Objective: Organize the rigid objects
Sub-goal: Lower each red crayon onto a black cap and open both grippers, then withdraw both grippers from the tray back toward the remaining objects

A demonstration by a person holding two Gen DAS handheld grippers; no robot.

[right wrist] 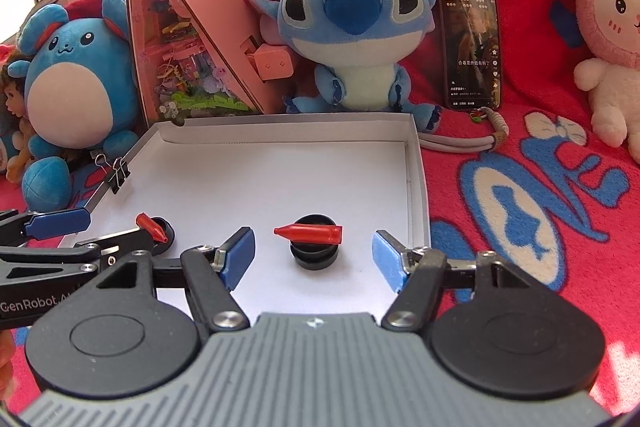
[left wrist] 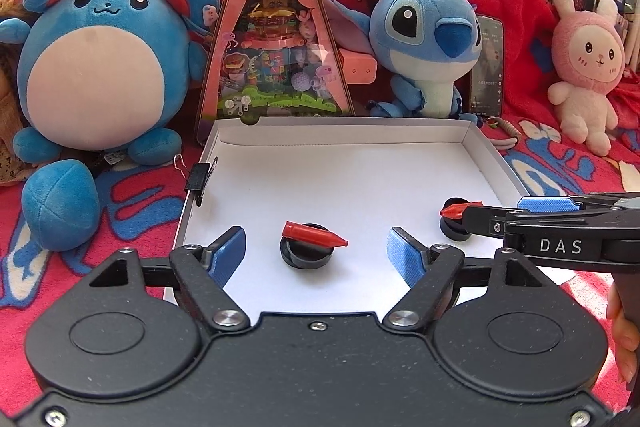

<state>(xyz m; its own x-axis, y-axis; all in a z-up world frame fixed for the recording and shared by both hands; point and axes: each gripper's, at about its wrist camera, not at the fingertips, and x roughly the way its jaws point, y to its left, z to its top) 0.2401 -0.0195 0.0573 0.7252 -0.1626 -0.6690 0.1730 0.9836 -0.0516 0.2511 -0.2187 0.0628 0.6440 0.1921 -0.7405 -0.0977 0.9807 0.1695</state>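
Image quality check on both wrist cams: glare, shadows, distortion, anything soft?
Left wrist view: hard sunlight, white tray floor near blown out, window and shelves at top overexposed; short crisp shadow under the left knob; strong fisheye bowing at the tray rim. Right wrist view: same sun, window top left washed out, phone screen readable, little glare; right knob sharp, edges stretched.

my two wrist cameras look down and forward from close above the white tray (left wrist: 492, 163), left beside right, sharing it and the plush toys behind.

Doll (right wrist: 12, 115) (cut by frame edge)
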